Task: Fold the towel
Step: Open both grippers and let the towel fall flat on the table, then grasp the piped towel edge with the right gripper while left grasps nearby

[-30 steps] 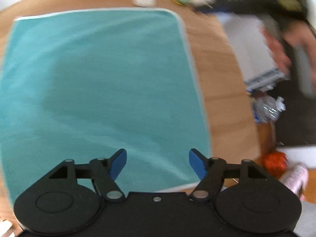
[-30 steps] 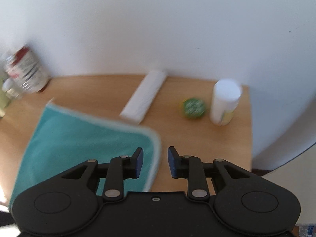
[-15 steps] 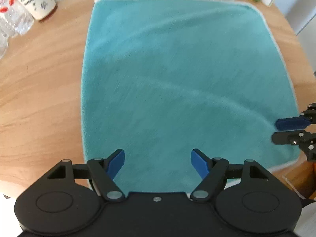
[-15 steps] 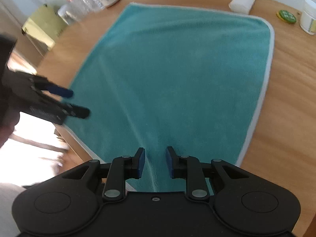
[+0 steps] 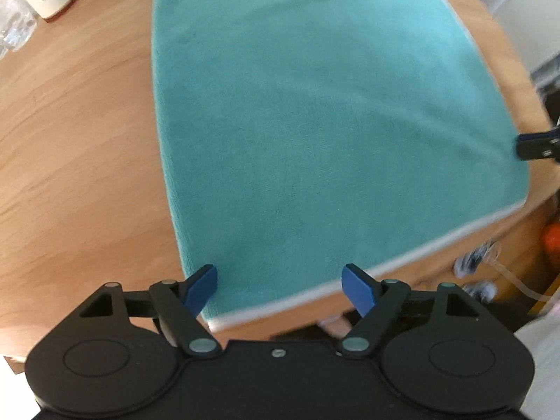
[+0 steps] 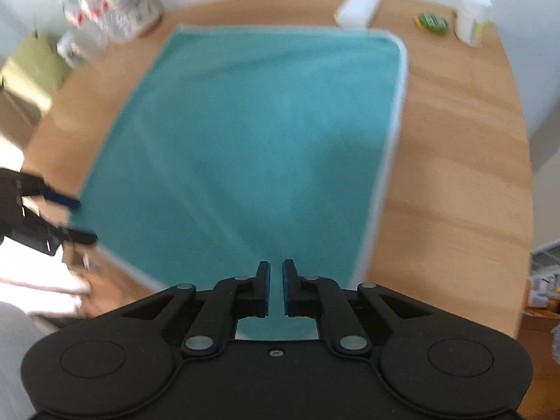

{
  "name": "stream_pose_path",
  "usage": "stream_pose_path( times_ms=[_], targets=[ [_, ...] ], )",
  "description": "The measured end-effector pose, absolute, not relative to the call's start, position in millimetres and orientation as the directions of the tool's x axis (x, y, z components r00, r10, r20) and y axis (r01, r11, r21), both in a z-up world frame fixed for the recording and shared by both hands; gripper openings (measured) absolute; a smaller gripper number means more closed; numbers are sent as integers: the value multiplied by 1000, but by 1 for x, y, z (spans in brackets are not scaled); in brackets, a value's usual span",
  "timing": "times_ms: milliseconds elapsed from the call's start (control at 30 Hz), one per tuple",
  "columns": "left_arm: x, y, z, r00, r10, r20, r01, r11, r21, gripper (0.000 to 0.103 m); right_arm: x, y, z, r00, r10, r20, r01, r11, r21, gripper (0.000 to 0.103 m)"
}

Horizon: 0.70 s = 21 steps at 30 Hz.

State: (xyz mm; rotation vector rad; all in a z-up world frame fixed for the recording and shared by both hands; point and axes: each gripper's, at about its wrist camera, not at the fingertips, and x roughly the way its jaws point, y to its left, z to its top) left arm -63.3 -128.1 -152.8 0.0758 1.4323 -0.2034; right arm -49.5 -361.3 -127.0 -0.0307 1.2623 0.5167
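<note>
A teal towel [image 5: 315, 122] with a pale hem lies flat on the round wooden table [image 5: 70, 122]. My left gripper [image 5: 280, 280] is open, its blue pads spread over the towel's near-left corner and not touching the cloth. It shows at the left of the right wrist view too, as the left gripper [image 6: 75, 220] beside the hem. My right gripper [image 6: 276, 273] hovers just inside the near-right corner of the towel [image 6: 262, 140]. Its jaws are almost together with only a thin slit, and nothing is clearly held. The left wrist view catches the right gripper [image 5: 521, 147] at the towel's right edge.
A patterned canister [image 6: 129, 3] and clear plastic bottles [image 5: 10, 31] stand at the table's far left. Along the back are a white block [image 6: 360, 7], a green lid [image 6: 430, 21] and a white bottle [image 6: 472, 17]. Bare table [image 6: 455, 140] lies right of the towel.
The left gripper has come in lower over the near-left corner. The right gripper has swung toward the near-right corner, and its jaws have narrowed. The towel lies as before.
</note>
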Motion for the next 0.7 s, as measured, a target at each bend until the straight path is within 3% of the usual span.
stream_pose_path(
  times_ms=[233,333,433,633,667,700],
  targets=[
    [-45,-132,-168,128,-97,-987,245,968,-63,80,-30,-296,-143,197,493,-847,-381,835,397,9],
    [-55,-139,-172,143,-58,-988,333,943,-7,81,-26,-280,-163,195,403,-894,-362,877,316,0],
    [-58,-134,-174,117,-42,-992,312,950,-3,86,-29,-316,-160,206,378,-902,-257,911,323,0],
    [-56,-132,-175,96,-35,-995,330,944,-1,87,-36,-378,-149,215,210,-954,-101,976,192,0],
    [-55,-131,-175,92,-37,-995,328,945,-4,87,-34,-376,-145,221,213,-952,-107,975,194,8],
    [-53,-130,-174,90,-41,-995,325,946,-9,87,-33,-374,-144,226,227,-947,-115,972,206,8]
  ],
)
